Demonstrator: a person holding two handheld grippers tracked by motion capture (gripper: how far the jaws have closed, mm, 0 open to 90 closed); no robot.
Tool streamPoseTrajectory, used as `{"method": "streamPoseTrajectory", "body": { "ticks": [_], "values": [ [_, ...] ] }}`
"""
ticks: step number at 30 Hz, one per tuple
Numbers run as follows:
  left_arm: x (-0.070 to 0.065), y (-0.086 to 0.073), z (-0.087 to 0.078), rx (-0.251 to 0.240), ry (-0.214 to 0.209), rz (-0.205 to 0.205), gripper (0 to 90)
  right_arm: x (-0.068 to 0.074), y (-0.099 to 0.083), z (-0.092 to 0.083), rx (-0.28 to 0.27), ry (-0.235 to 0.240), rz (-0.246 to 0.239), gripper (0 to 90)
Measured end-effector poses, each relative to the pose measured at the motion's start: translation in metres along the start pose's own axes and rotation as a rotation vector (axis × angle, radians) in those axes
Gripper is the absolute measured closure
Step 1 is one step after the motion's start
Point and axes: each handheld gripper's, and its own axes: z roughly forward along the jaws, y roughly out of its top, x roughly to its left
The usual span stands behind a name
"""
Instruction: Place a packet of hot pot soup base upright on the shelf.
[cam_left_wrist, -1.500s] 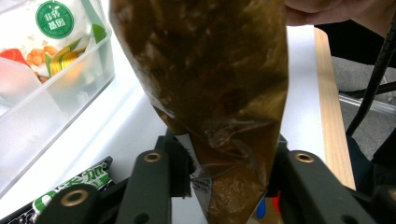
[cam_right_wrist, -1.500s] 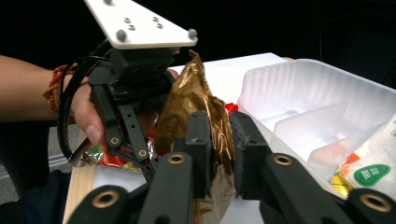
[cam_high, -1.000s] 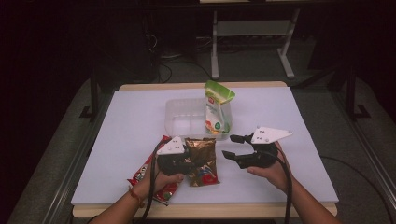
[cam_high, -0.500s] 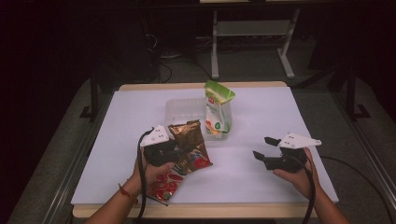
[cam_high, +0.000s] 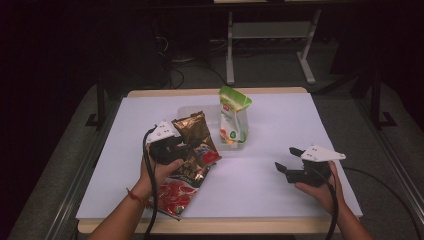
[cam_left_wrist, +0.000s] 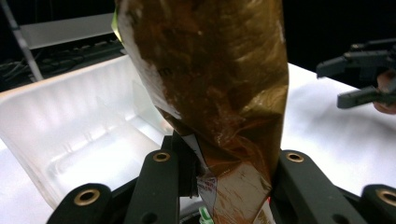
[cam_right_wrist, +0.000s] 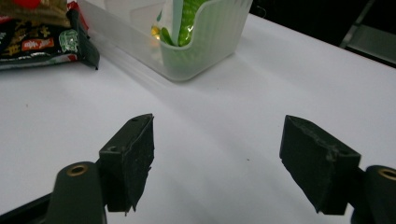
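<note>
A brown foil snack bag (cam_high: 192, 131) is lifted off the white tabletop (cam_high: 270, 180), just left of the clear plastic bin (cam_high: 235, 145). Its long axis tilts, upper end pointing away toward the bin. The left gripper (cam_high: 172, 149) has its fingers (cam_left_wrist: 161, 182) clamped on the bag's lower end. The right gripper (cam_high: 287, 162), well right of the bin, has just been opening, with nothing between its fingers (cam_right_wrist: 133, 154).
</note>
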Motion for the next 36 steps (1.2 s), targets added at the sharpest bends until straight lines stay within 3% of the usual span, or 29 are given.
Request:
{"method": "streamPoseTrajectory", "body": {
  "ticks": [3,7,9,12,14,17,22,24,27,36],
  "values": [
    [0.003,0.005,0.003,0.007,0.023,-0.025,70.5,0.002,-0.002,0.002,0.013,0.012,-0.001,25.7],
    [0.006,0.012,0.006,-0.001,0.077,-0.01,70.5,0.007,-0.002,0.004,0.024,0.026,-0.026,26.0],
    [0.009,0.014,0.009,-0.009,0.076,-0.03,70.5,0.007,-0.003,0.004,0.021,0.034,-0.025,26.0],
    [0.011,0.018,0.015,0.009,0.127,-0.038,70.5,0.008,-0.003,0.004,0.02,0.04,-0.022,26.0],
    [0.014,0.02,0.018,0.01,0.133,-0.062,70.5,0.008,-0.003,0.004,0.02,0.04,-0.024,26.0],
    [0.016,0.024,0.024,0.012,0.177,-0.073,70.5,0.007,-0.003,0.004,0.021,0.038,-0.019,26.0],
    [0.017,0.033,0.035,0.028,0.232,-0.077,70.5,0.007,-0.003,0.004,0.023,0.039,-0.018,26.0],
    [0.018,0.038,0.04,0.033,0.267,-0.061,70.5,0.007,-0.004,0.004,0.023,0.039,-0.017,26.0],
    [0.022,0.042,0.046,0.037,0.279,-0.077,70.5,0.008,-0.004,0.004,0.028,0.037,-0.018,26.1],
    [0.024,0.049,0.071,0.091,0.385,-0.083,70.5,0.009,-0.003,0.003,0.027,0.034,-0.015,25.8]
  ]
}}
